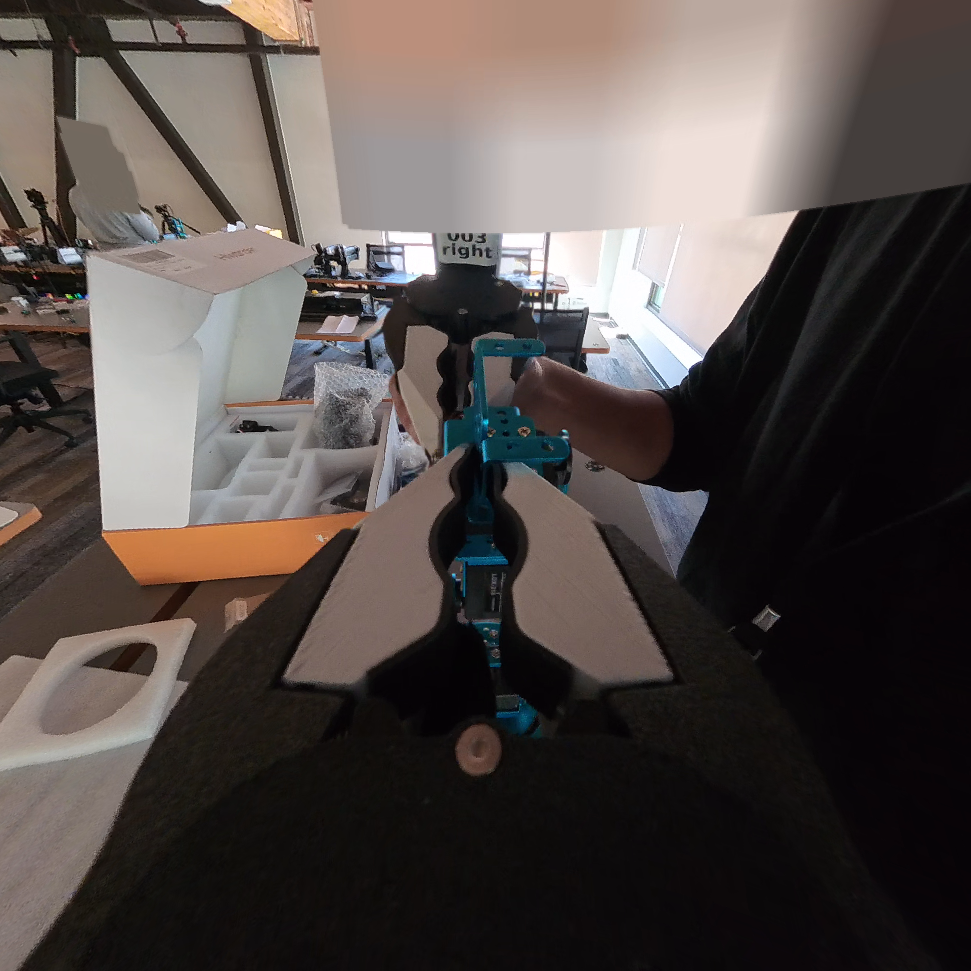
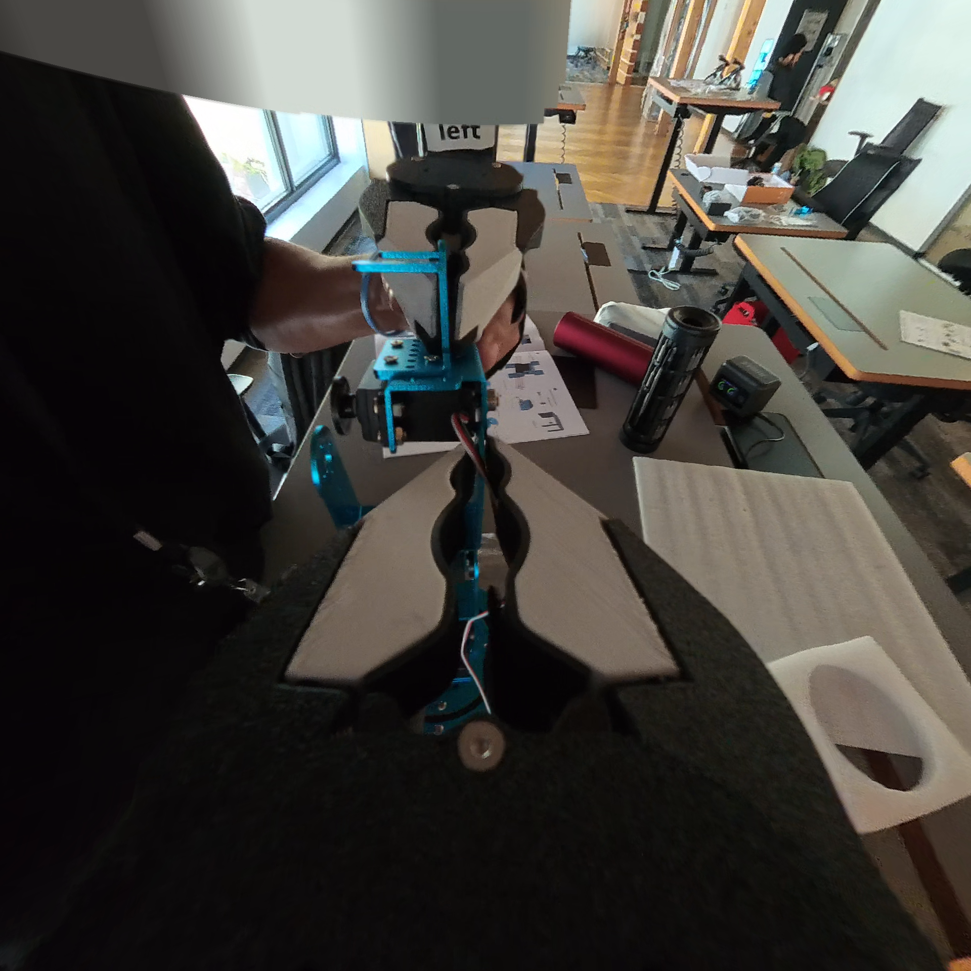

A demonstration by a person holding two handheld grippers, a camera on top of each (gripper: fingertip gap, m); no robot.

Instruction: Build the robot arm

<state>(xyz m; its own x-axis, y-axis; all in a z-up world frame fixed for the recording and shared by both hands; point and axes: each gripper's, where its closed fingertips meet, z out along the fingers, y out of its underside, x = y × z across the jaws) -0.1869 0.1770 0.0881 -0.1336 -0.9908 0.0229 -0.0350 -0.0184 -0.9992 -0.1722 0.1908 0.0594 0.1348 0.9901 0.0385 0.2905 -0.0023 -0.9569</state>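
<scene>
Left wrist view: both grippers' jaws clamp opposite ends of the blue servo bracket assembly (image 1: 504, 446).

What my two views keep from me

A large blurred patch fills the top of both views, and the top of the label on my right gripper (image 1: 465, 389) is lost under it at upper centre of the left wrist view. The blue metal assembly (image 1: 504, 446) runs down between my left gripper (image 1: 481, 475) fingers, so its lower part lies mostly hidden behind the pads. In the right wrist view a red-white-black wire (image 2: 475, 651) vanishes into the dark gap at centre. The white foam piece (image 1: 94, 688) is cut by the left edge of the left wrist view. The contents of the bubble-wrap bag (image 1: 344, 402) in the open box (image 1: 157, 368) are too small to tell.
</scene>
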